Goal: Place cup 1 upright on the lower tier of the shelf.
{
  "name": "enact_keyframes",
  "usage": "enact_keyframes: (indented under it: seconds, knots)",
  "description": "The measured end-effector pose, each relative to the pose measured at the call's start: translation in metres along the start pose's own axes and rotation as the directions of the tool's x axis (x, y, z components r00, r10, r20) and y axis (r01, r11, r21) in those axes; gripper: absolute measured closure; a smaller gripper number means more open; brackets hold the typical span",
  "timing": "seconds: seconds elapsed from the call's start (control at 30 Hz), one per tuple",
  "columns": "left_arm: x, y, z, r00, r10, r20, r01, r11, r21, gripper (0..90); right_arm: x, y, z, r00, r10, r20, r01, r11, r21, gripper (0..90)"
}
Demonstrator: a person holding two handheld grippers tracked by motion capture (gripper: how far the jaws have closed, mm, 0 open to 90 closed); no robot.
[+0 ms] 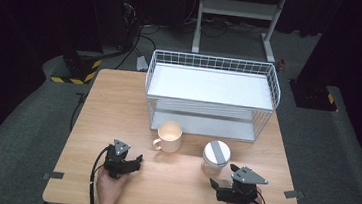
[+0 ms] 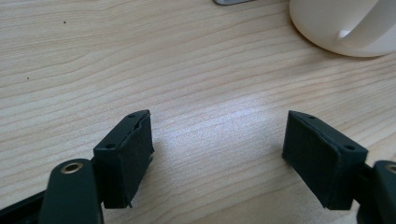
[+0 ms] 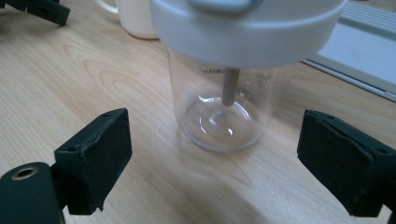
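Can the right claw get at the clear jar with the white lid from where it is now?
Probably yes. The right claw is open, with the clear jar upright just ahead between its jaws and bare table between. The mug stands apart.

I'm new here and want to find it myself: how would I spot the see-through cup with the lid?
Find the white wire rack on the wooden table. Two vessels stand before it. Unlike the cream mug, the clear jar is handleless and white-lidded, nearest the right gripper.
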State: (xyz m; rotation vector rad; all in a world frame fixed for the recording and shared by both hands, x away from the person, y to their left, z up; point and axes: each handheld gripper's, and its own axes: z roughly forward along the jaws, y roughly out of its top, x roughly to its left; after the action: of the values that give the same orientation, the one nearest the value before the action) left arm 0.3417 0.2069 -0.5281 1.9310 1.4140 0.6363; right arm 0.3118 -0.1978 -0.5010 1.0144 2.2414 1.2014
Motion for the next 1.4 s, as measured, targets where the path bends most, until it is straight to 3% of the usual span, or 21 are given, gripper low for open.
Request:
enact_keyframes:
  seconds: [0.37,0.5,0.8,0.97,1.2,1.4]
  knots:
    - [0.0,0.0,0.0,1.0,-0.003,-0.006,0.003,1.0,-0.003,24.5,0.0,0.012,0.009,1.0,0.006,0.008,-0.006,1.0,0.005,10.0]
    - [0.001,0.0,0.0,1.0,-0.004,-0.005,0.004,1.0,0.001,24.5,-0.005,0.015,0.013,0.9996,0.028,0.004,-0.028,1.0,-0.006,9.9]
    - [0.0,0.001,0.001,1.0,-0.005,-0.003,0.005,1.0,-0.006,24.1,-0.008,0.023,0.026,0.9997,0.022,0.014,-0.022,0.999,0.026,10.0]
    - [0.0,0.001,0.001,1.0,-0.006,-0.002,0.006,1.0,-0.006,24.1,-0.009,0.025,0.029,0.9995,0.024,0.02,-0.024,1.0,0.014,12.4]
    - [0.0,0.001,0.001,1.0,-0.003,-0.004,0.003,1.0,0.0,24.2,-0.006,0.025,0.046,0.9993,0.026,0.025,-0.028,0.998,0.061,13.1]
    - [0.0,0.001,0.001,1.0,-0.002,-0.004,0.002,1.0,0.001,24.1,-0.003,0.028,0.049,0.9993,0.028,0.026,-0.029,0.999,0.041,15.6]
